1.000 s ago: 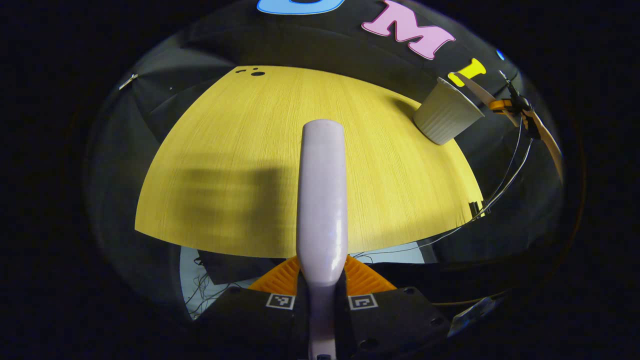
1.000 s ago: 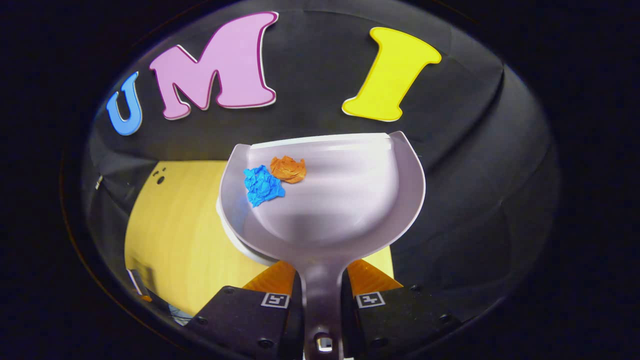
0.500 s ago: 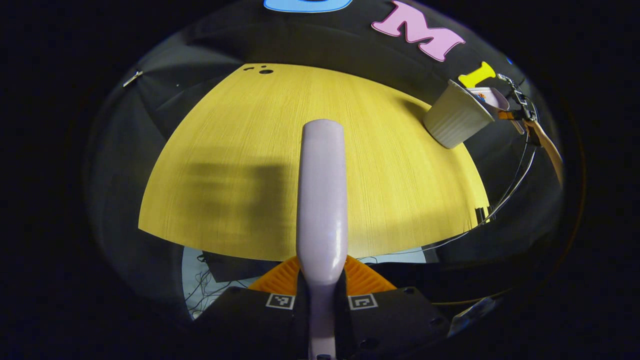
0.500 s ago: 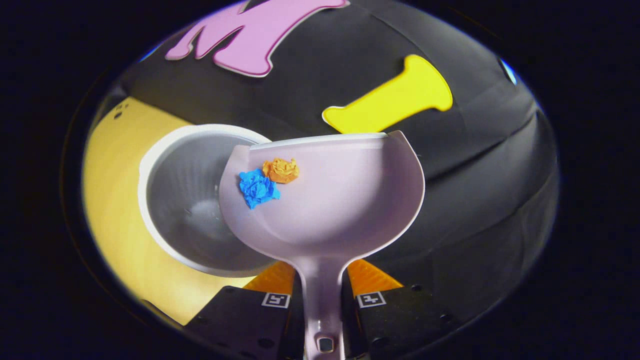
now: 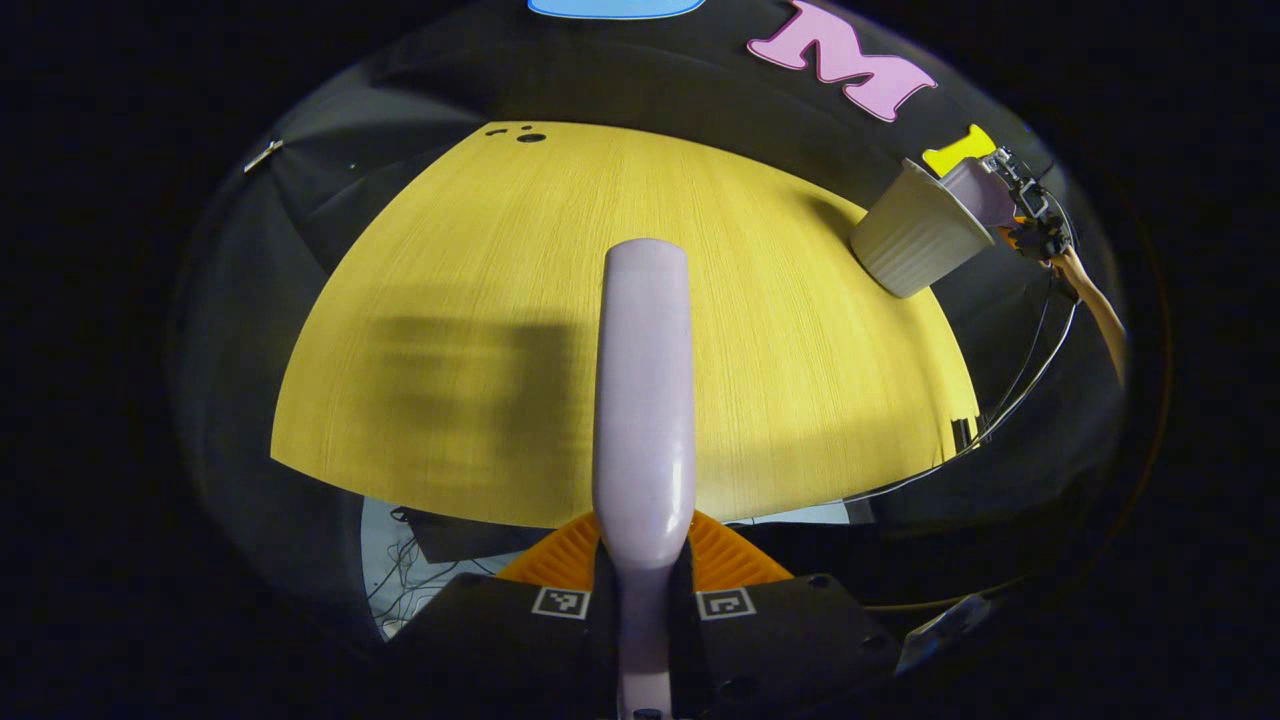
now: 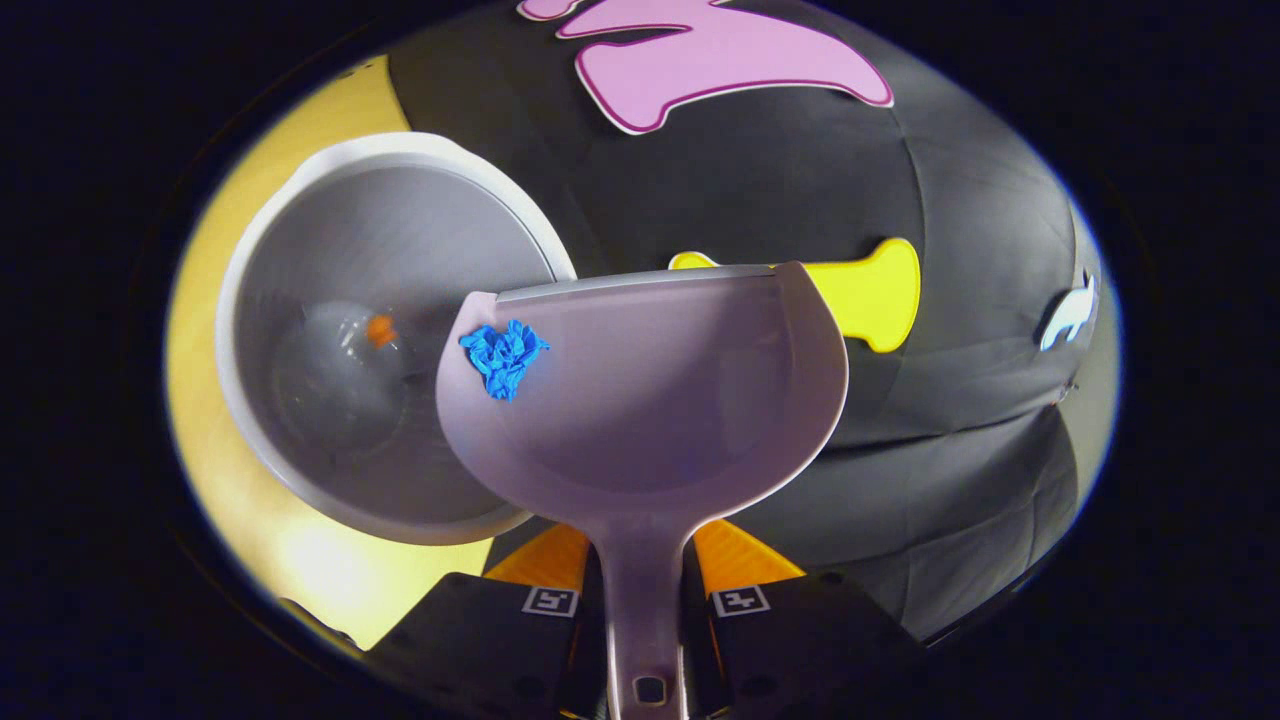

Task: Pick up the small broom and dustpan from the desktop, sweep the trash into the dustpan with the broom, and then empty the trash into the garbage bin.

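The trash is being tipped out of the dustpan (image 6: 650, 400) into the garbage bin (image 6: 300, 480). The dustpan's handle is squeezed between both fingers of the right tongs (image 6: 645, 620), so these tongs are closed on it. The pan is held over the bin's near edge and is tilted toward it. One orange scrap (image 6: 380, 328) is seen down inside the bin. One blue scrap (image 6: 503, 355) is left in the pan, close to the pan's edge on the bin side. To do this step well, the pan should probably be tipped a bit more toward the bin, slowly, so the blue scrap slides off over the open top and not onto the desk (image 6: 330, 585). The pan's low edge should be kept above the inside of the bin. A small shake may be needed if the scrap sticks. The handle should be held tight, so the pan is not turned in the fingers. The broom (image 5: 643, 400) is held by its handle in the left tongs (image 5: 643, 600), which are closed on it. It is kept over the desk, well apart from the bin (image 5: 915, 245), which stands at the desk's far corner in the left gripper view.
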The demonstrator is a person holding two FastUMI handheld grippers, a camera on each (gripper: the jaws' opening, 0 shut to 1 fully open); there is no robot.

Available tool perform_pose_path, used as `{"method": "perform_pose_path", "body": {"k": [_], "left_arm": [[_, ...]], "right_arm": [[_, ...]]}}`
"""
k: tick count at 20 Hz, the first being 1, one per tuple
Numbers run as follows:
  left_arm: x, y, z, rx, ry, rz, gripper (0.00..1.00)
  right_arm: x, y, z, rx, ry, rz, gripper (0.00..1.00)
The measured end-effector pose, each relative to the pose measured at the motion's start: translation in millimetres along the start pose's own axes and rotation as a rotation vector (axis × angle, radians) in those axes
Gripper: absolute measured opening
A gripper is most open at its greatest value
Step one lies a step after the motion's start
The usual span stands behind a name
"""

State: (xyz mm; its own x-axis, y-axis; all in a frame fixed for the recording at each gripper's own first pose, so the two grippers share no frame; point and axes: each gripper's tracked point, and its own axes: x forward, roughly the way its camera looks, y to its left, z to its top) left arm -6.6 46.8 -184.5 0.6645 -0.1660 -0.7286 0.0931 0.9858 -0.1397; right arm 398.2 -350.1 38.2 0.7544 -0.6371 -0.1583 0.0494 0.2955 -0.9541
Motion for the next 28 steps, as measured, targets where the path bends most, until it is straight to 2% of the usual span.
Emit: {"method": "perform_pose_path", "body": {"k": [2, 3, 7, 9, 10, 15, 17, 19, 20, 25, 26, 28], "left_arm": [[1, -1, 0, -0.002, 0.003, -0.003, 0.24], [1, 0, 1, -0.003, 0.005, -0.003, 0.24], [3, 0, 1, -0.001, 0.009, -0.001, 0.25], [3, -2, 2, -0.008, 0.008, -0.005, 0.27], [3, -2, 2, -0.020, 0.009, -0.016, 0.24], [0, -3, 4, -0.024, 0.011, -0.005, 0.24], [-1, -2, 5, -0.027, 0.009, -0.005, 0.24], [-3, -2, 7, -0.034, -0.007, -0.014, 0.24], [-4, 0, 4, -0.035, -0.015, -0.014, 0.24], [-5, 0, 3, -0.032, -0.038, -0.025, 0.24], [-8, -1, 4, -0.036, -0.046, -0.029, 0.23], [-12, 0, 5, -0.035, -0.060, -0.034, 0.24]], "right_arm": [[1, -4, 5, -0.064, -0.025, -0.039, 0.37], [0, -6, 7, -0.089, -0.038, -0.054, 0.34], [-4, -10, 16, -0.207, -0.083, -0.099, 0.34], [-6, -9, 22, -0.258, -0.097, -0.100, 0.33], [-7, -7, 25, -0.274, -0.100, -0.097, 0.33], [-10, -4, 29, -0.239, -0.110, -0.082, 0.34], [-12, -1, 28, -0.197, -0.094, -0.031, 0.34], [-13, 0, 20, -0.105, -0.052, 0.028, 0.34], [-13, 1, 18, -0.046, -0.031, 0.052, 0.36], [-36, 0, 10, 0.265, 0.005, 0.145, 0.34], [-42, 0, 10, 0.334, 0.014, 0.168, 0.31], [-45, 0, 11, 0.458, 0.029, 0.207, 0.34]]}}
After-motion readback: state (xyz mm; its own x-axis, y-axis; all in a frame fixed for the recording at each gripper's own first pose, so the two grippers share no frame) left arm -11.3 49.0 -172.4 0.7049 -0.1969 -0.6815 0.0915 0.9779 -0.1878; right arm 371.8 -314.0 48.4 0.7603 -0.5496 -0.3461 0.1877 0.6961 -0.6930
